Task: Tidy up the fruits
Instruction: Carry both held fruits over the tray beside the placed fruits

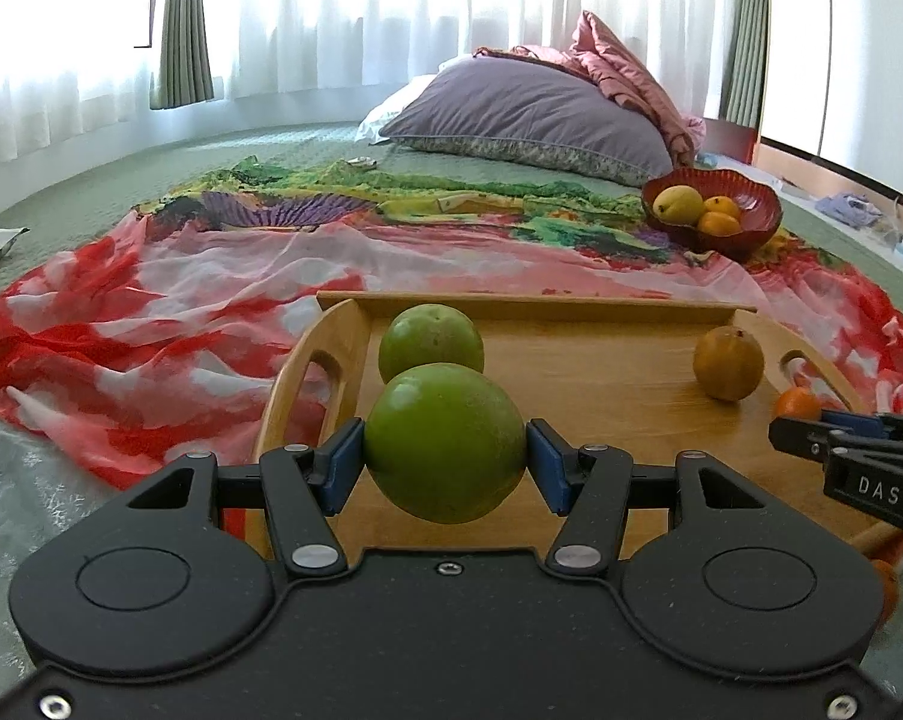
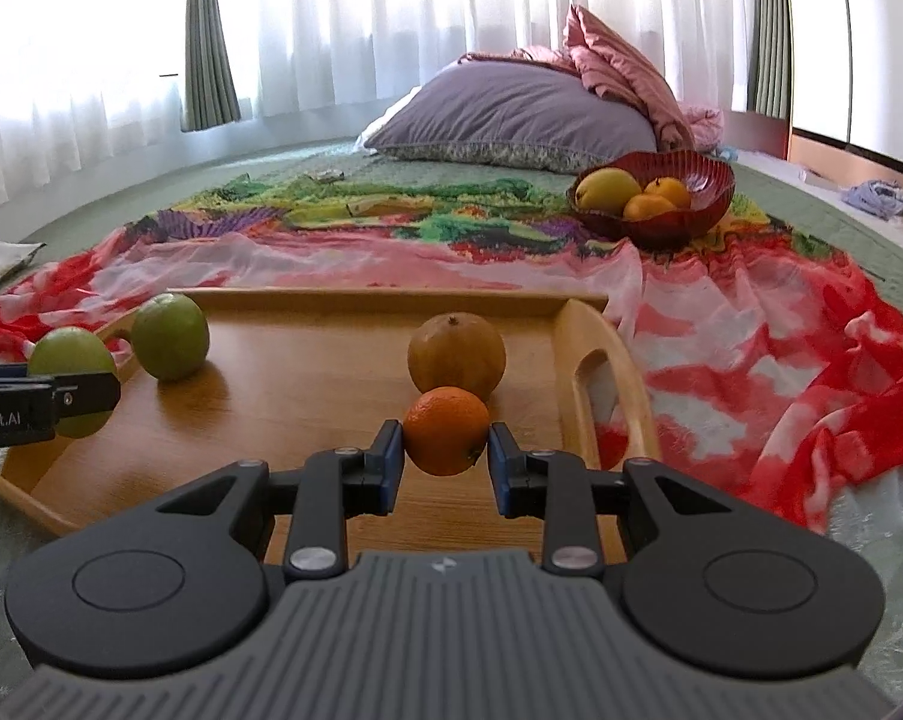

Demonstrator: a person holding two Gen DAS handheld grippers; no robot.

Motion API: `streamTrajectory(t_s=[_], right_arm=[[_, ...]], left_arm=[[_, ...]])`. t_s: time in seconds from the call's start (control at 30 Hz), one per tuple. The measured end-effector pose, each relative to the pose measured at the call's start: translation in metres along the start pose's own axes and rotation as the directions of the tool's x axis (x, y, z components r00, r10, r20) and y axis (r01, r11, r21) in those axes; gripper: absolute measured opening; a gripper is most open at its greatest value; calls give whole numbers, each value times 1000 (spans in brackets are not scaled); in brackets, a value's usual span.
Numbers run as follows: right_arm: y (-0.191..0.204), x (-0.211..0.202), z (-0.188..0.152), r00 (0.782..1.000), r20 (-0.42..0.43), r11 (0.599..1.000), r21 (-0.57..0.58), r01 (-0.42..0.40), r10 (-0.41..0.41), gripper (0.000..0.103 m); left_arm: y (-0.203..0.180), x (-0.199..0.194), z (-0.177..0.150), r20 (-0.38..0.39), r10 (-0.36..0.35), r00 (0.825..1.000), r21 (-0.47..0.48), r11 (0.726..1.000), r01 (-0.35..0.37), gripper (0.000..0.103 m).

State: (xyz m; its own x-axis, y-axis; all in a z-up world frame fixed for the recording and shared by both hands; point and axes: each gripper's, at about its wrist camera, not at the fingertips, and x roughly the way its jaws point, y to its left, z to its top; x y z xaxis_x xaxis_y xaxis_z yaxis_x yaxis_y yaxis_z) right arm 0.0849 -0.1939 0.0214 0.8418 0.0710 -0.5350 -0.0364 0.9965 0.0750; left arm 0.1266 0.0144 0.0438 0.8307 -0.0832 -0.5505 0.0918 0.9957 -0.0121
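Observation:
My left gripper (image 1: 445, 450) is shut on a green fruit (image 1: 445, 441), held just above the wooden tray (image 1: 601, 384). A second green fruit (image 1: 431, 341) sits behind it at the tray's far left. My right gripper (image 2: 445, 450) is shut on a small orange (image 2: 446, 429) above the tray (image 2: 307, 378). A brownish-orange fruit (image 2: 456, 354) rests on the tray right behind it, also in the left wrist view (image 1: 728, 363). The other gripper's green fruit (image 2: 73, 360) shows at the left of the right wrist view.
A red bowl (image 1: 751, 222) with a yellow fruit (image 1: 679, 204) and two oranges (image 1: 720, 216) stands far right on the colourful cloth (image 1: 181, 300). A purple pillow (image 1: 529, 114) and pink bedding lie behind. The bed edge runs at right.

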Motion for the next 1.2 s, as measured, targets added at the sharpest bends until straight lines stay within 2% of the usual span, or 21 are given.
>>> streamTrajectory(t_s=[0.63, 1.2], right_arm=[[2, 24, 0, 999, -34, 1000, 24, 20, -19, 34], [3, 25, -1, 999, -33, 1000, 21, 21, -21, 35]], left_arm=[[-6, 24, -2, -21, 16, 1000, 20, 1000, -15, 56], [-7, 30, -4, -30, 23, 999, 27, 999, -22, 56]])
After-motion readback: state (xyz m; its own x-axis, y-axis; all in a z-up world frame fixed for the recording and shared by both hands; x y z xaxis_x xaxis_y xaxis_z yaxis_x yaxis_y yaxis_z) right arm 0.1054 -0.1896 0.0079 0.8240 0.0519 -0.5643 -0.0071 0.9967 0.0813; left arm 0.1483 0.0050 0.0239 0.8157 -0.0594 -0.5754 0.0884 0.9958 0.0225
